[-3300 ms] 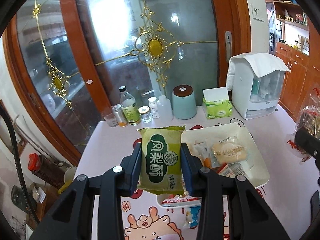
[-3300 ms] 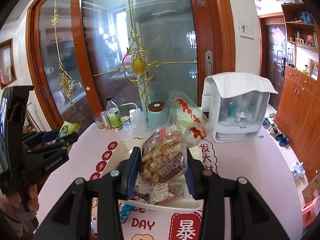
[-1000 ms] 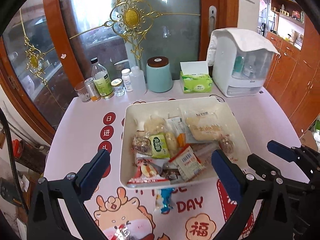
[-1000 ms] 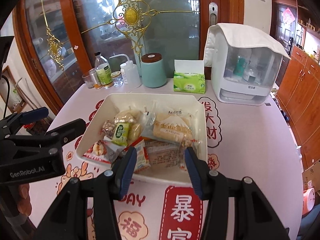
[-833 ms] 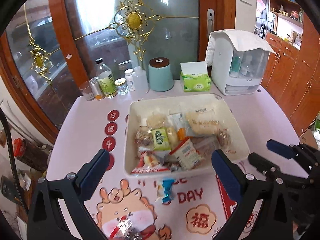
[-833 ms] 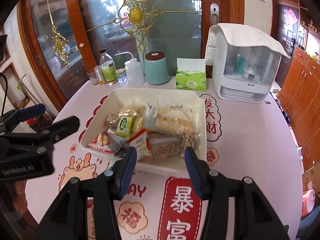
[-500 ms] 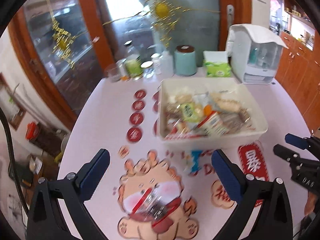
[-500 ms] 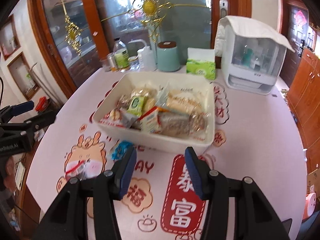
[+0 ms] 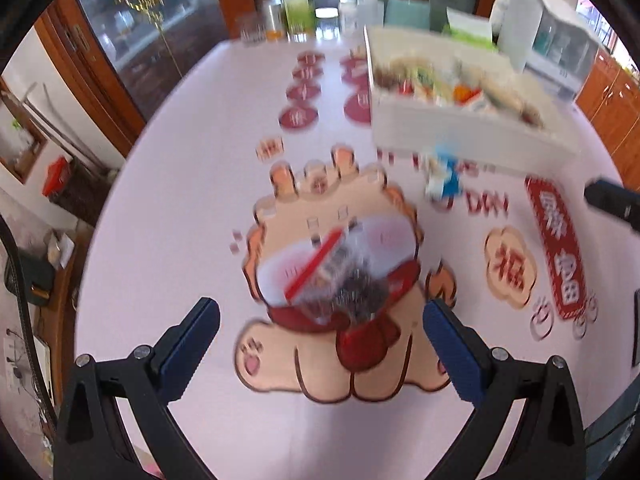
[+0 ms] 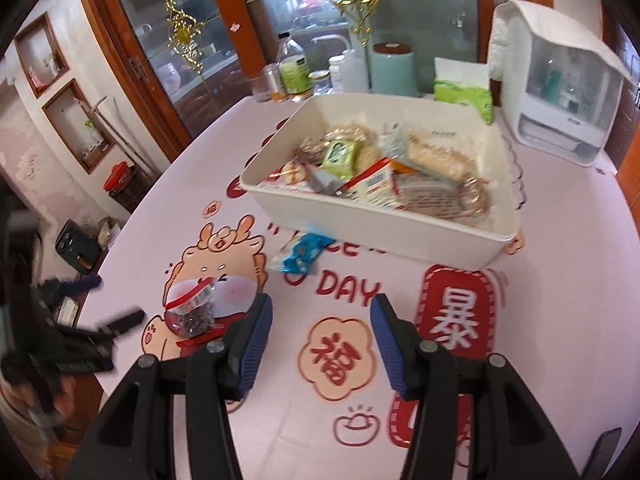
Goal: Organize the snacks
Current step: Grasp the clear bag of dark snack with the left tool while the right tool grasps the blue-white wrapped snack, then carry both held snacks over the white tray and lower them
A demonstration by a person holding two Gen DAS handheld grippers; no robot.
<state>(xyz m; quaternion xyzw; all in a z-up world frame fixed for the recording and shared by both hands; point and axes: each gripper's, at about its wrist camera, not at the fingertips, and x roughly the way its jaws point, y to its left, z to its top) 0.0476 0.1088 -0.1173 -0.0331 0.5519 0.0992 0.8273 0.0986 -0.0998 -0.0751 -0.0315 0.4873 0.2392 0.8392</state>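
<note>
Left claw (image 9: pixel 320 320): jaws spread wide, empty, aimed steeply down at the counter (image 9: pixel 180 208). Clear packet with red strip (image 9: pixel 340 276), dark contents, lying flat on the cartoon print of the pink cover, just ahead of the claw at 12 o'clock, between the lines of the two fingers but untouched. View blurred; packet detail not legible.

Right claw (image 10: pixel 320 328): jaws parted to a middling gap, nothing between them, over the printed cover. Same clear packet (image 10: pixel 192 308) seen at 9 o'clock from this claw, with the left claw's dark fingers (image 10: pixel 120 322) just beside it, farther toward 9 o'clock.

Blue-wrapped snack (image 10: pixel 302 254) loose on the counter at 12 o'clock from the right claw, just before the near wall of the white bin (image 10: pixel 360 220). Bin filled with assorted packaged snacks (image 10: pixel 376 172), standing at 12 to 1 o'clock. Bottles, teal canister and tissue box lined along the far counter edge behind the bin.
</note>
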